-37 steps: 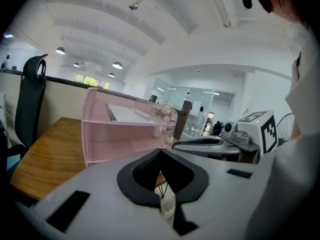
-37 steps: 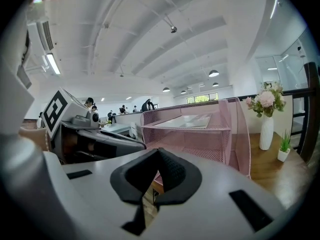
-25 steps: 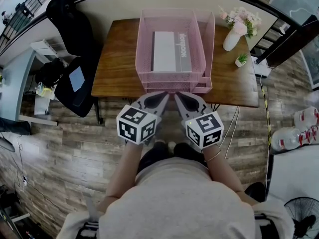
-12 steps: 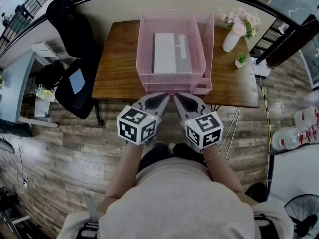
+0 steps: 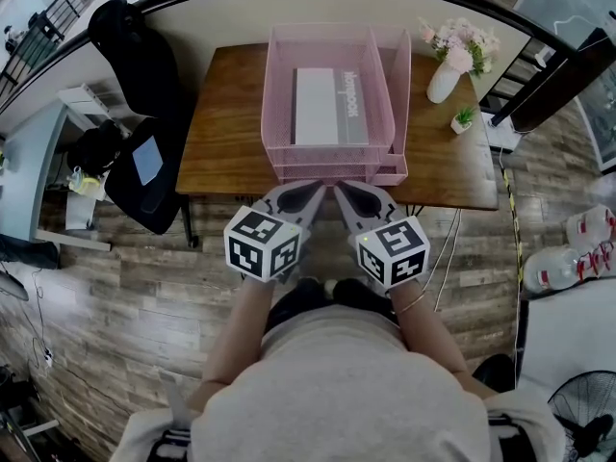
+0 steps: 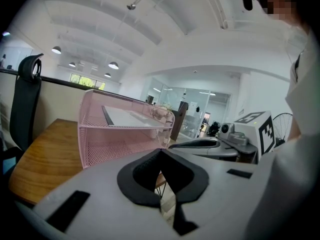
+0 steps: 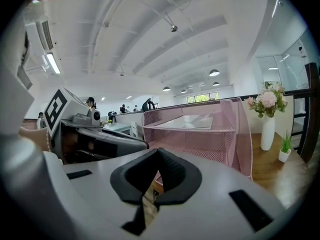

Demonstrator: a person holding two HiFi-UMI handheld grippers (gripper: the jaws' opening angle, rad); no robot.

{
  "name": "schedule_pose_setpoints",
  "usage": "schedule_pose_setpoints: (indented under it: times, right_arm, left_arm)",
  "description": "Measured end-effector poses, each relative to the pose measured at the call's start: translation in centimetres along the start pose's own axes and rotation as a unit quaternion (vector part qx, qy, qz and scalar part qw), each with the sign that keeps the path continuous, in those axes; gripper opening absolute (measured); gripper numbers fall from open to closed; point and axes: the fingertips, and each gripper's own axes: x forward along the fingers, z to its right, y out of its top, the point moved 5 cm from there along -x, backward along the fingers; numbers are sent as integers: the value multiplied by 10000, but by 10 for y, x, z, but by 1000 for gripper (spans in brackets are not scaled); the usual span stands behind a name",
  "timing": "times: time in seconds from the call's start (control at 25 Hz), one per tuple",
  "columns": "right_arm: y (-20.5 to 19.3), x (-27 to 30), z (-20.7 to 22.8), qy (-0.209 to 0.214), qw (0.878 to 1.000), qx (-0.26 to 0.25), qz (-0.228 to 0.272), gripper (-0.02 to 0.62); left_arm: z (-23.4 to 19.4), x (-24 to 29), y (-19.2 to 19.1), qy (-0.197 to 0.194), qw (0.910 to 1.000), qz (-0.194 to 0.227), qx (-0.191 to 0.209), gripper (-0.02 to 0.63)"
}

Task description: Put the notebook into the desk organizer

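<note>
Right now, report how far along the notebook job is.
Done: the notebook lies in the top tray of the pink desk organizer. In hand: nothing; the left tongs and right tongs are shut and empty, short of the table's near edge. Left: nothing that I can see.

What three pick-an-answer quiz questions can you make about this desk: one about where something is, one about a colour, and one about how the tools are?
1. Where is the notebook?
A. On the floor
B. In the top tray of the organizer
C. Beside the vase

2. What colour is the organizer?
A. Blue
B. Green
C. Pink

3. How are the left tool and right tool?
A. Both shut and empty
B. Both wide open
C. Both gripping the notebook

Answers: 1 B, it lies flat on the top mesh shelf; 2 C, its mesh is pink; 3 A, each tool's jaws meet with nothing between them.
</note>
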Motion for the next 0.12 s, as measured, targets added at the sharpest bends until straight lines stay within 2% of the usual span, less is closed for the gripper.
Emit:
schedule_pose_setpoints:
  times: [0.12]
  right_arm:
    - [2,0,0,4,10000,4,19,9]
  left_arm:
    - [1,0,2,-25,10000,36,-18,11]
